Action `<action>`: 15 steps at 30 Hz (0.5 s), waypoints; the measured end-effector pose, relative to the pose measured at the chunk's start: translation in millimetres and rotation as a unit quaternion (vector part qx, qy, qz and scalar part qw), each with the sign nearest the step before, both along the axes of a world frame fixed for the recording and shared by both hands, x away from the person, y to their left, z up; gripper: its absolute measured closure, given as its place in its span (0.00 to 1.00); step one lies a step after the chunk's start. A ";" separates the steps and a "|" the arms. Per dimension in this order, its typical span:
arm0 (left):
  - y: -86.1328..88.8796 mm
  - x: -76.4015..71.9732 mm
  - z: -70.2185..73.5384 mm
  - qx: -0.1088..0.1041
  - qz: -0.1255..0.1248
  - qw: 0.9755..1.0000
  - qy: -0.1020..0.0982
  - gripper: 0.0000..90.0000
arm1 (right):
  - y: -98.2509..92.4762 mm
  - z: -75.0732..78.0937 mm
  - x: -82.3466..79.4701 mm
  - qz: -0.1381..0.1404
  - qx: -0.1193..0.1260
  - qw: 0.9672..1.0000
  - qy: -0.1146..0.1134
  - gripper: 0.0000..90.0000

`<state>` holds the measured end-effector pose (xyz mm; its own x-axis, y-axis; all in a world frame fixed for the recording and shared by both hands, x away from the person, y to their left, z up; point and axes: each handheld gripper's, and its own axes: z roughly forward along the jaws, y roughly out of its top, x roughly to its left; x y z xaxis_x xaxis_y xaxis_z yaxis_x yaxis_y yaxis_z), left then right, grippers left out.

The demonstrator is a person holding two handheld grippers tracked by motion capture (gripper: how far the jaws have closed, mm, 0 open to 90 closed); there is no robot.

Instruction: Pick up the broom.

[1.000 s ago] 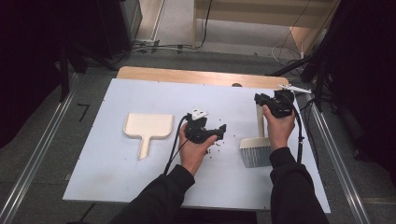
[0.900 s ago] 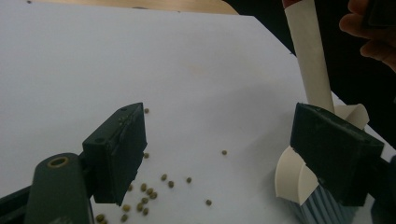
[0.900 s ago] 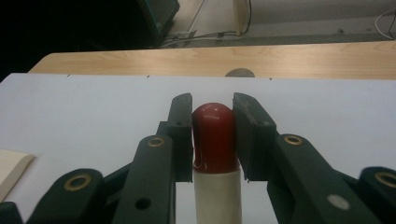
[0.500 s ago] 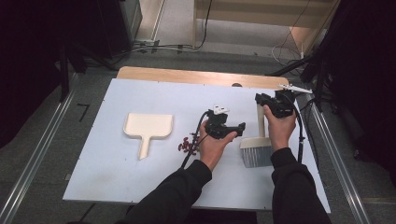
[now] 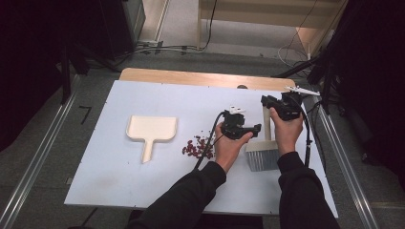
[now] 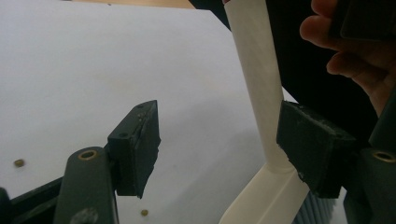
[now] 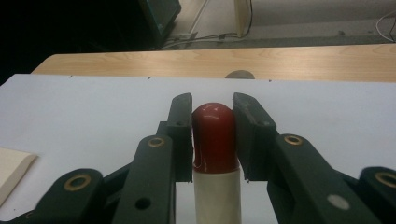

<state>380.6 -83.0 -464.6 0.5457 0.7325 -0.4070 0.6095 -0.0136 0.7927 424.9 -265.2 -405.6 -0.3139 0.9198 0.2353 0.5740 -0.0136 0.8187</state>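
Brush (image 5: 263,143) stood on the white board (image 5: 143,191), its red-tipped handle clamped in the right gripper (image 7: 214,135); the left gripper (image 6: 219,144), jaws closing but not yet gripping, straddled its handle.

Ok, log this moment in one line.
right gripper: shut on brush handle | left gripper: jaws closing around handle, not clamped | crumbs: beside dustpan

The brush (image 5: 263,143) handle's top is hidden inside the right gripper (image 5: 282,106). In the left gripper view, the bristles are cut off at the bottom edge. The red bits (image 5: 195,147) are too small to identify.
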 end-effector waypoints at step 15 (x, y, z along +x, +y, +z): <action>-21.2 13.5 -3.4 -0.009 -0.030 0.999 0.027 0.43 | 0.4 0.3 -1.9 0.004 0.003 1.000 -0.004 0.75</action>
<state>394.1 -104.3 -468.0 0.5657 0.6905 -0.4507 0.6503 -0.0376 0.7587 423.0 -264.8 -405.3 -0.3223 0.9163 0.2377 0.5678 -0.0138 0.8230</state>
